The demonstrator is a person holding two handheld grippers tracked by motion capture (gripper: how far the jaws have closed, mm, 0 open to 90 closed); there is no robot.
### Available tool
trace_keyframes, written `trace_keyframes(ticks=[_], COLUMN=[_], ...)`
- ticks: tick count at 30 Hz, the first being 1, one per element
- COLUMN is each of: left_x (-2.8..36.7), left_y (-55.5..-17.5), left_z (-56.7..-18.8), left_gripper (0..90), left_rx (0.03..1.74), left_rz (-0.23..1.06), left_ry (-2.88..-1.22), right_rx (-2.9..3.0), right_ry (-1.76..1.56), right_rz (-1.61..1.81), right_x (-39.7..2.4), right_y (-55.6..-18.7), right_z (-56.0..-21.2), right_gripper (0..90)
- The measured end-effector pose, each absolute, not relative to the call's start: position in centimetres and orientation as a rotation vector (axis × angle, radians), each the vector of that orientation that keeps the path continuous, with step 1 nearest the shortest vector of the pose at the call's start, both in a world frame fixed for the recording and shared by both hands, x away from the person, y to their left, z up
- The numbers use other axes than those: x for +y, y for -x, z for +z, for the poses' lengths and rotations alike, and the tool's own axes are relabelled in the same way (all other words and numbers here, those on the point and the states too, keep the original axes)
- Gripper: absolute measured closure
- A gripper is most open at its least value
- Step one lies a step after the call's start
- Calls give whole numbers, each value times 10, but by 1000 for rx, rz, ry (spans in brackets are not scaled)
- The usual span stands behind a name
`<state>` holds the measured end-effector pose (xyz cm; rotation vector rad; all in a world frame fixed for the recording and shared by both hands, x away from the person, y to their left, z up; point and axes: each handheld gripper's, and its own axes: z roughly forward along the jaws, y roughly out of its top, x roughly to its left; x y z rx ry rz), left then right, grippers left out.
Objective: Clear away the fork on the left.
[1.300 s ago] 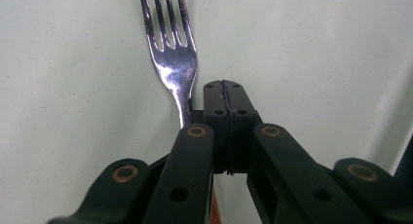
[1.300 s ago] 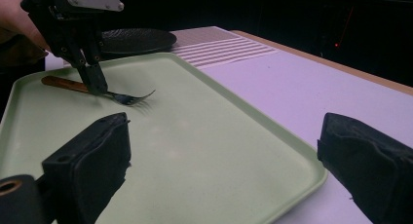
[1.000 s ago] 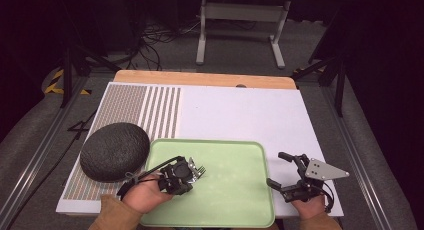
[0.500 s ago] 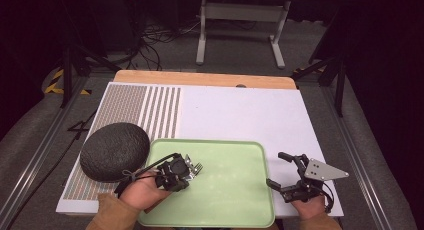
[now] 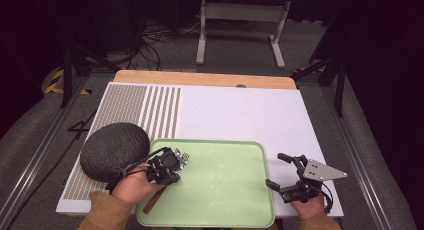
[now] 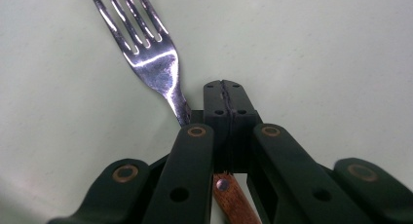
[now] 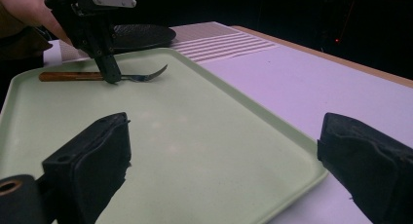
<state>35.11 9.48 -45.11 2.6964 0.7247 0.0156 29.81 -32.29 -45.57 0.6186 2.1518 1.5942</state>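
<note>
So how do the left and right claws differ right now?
The left claw is shut on the fork, gripping its neck over the tray; the right claw is open and holds nothing. The left sits over the tray's left part, while the right sits off its right edge, over the white mat. Both are black, hand-held and low near the table.

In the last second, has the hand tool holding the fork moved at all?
Yes, slightly. The left tool, shut on the fork, has drifted toward the person and leftward, closer to the green tray's left rim. The right tool shows no shift.
</note>
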Motion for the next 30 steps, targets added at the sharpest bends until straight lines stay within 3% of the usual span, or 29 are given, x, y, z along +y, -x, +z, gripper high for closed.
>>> trace_keyframes(ticks=[30], left_x=[129], left_y=[-366], left_z=[-451], left_gripper=[896], left_rx=[882], left_rz=[66], left_ry=[-2646], right_rx=[2156], right_ry=[-620], right_rz=[1600], right_x=[-321], right_y=[-298], right_z=[-457], right_gripper=[60])
